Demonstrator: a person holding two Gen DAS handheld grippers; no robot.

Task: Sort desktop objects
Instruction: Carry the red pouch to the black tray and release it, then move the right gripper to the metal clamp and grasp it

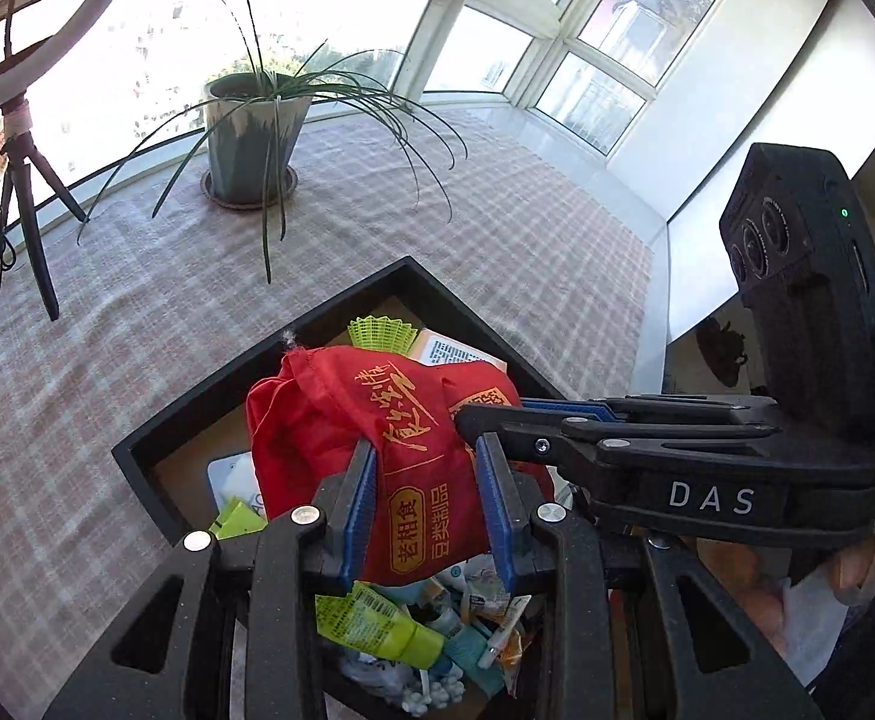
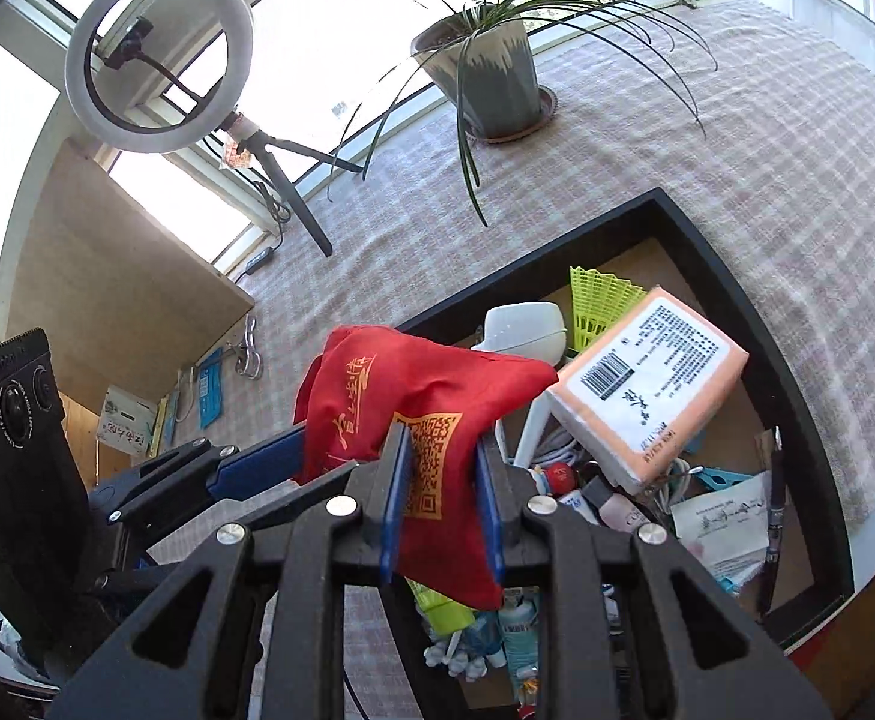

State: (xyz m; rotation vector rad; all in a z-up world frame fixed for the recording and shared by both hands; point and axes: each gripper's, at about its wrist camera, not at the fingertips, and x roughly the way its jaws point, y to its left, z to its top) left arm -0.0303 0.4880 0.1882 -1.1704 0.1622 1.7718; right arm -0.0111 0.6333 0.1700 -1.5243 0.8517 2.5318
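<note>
A red cloth bag (image 1: 341, 420) with gold print is held up over a black tray (image 1: 197, 402) full of small objects. My left gripper (image 1: 428, 510) is shut on the bag's lower part. My right gripper (image 1: 485, 414) comes in from the right and grips the bag's other side. In the right wrist view the right gripper (image 2: 440, 495) is shut on the same bag (image 2: 389, 384) at its QR code, and the left gripper (image 2: 257, 462) holds it from the left. The tray (image 2: 731, 282) lies below.
The tray holds a tissue pack (image 2: 647, 384), a green shuttlecock (image 2: 596, 300), a white object (image 2: 527, 324), tubes and a pen (image 2: 772, 516). A potted plant (image 1: 254, 138) and a ring light on a tripod (image 2: 158, 57) stand on the checked tablecloth (image 1: 497, 228).
</note>
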